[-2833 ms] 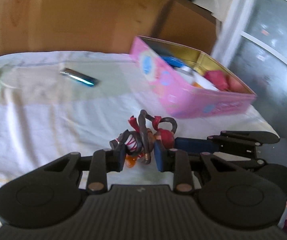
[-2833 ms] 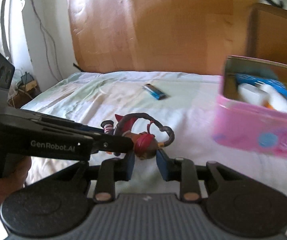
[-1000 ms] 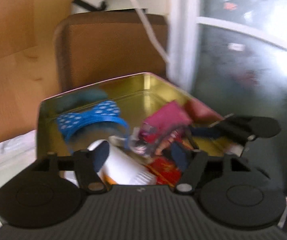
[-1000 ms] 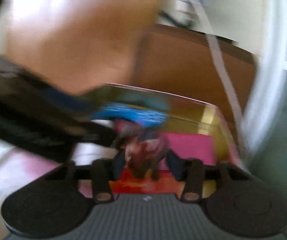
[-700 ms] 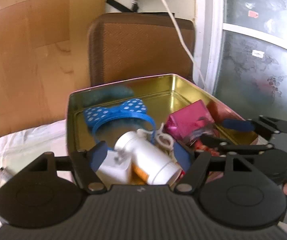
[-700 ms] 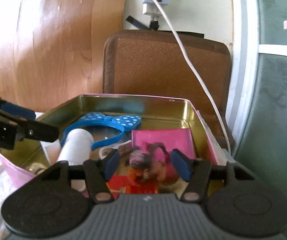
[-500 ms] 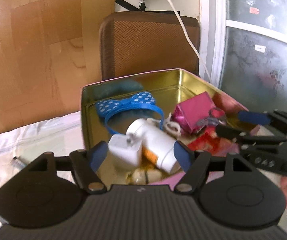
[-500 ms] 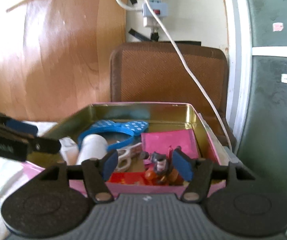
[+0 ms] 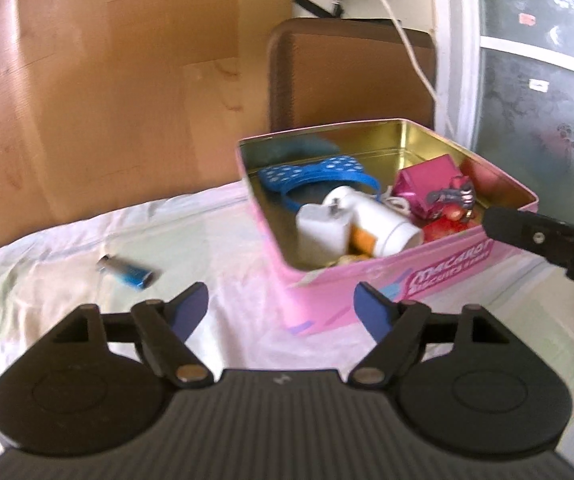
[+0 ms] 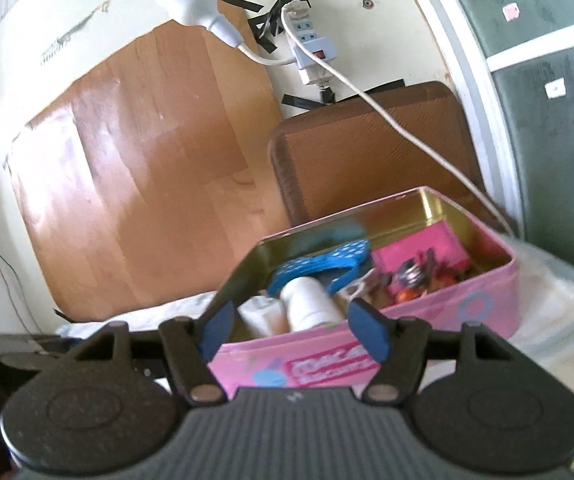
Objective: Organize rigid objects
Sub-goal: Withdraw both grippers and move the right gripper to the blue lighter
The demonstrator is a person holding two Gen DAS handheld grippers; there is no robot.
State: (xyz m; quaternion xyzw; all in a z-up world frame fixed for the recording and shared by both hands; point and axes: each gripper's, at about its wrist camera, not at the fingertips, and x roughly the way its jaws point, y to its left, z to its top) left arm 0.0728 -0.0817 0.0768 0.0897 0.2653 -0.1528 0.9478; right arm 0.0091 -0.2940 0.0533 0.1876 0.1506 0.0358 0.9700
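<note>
Pink tin (image 9: 371,276) holds the figure (image 9: 453,200); both grippers, left (image 9: 281,306) and right (image 10: 289,330), spread empty; swing low onto the lighter (image 9: 127,276), squarely.

This is looking like a room in a home, probably a bedroom. A pale, wrinkled sheet (image 9: 67,264) is covering the soft surface in the lower half of the frame. Wood-grain panelling (image 10: 147,168) is filling the wall at left, a white power strip (image 10: 307,48) is hanging taped at upper centre, and a frosted glass door (image 9: 539,100) is standing at right.
</note>
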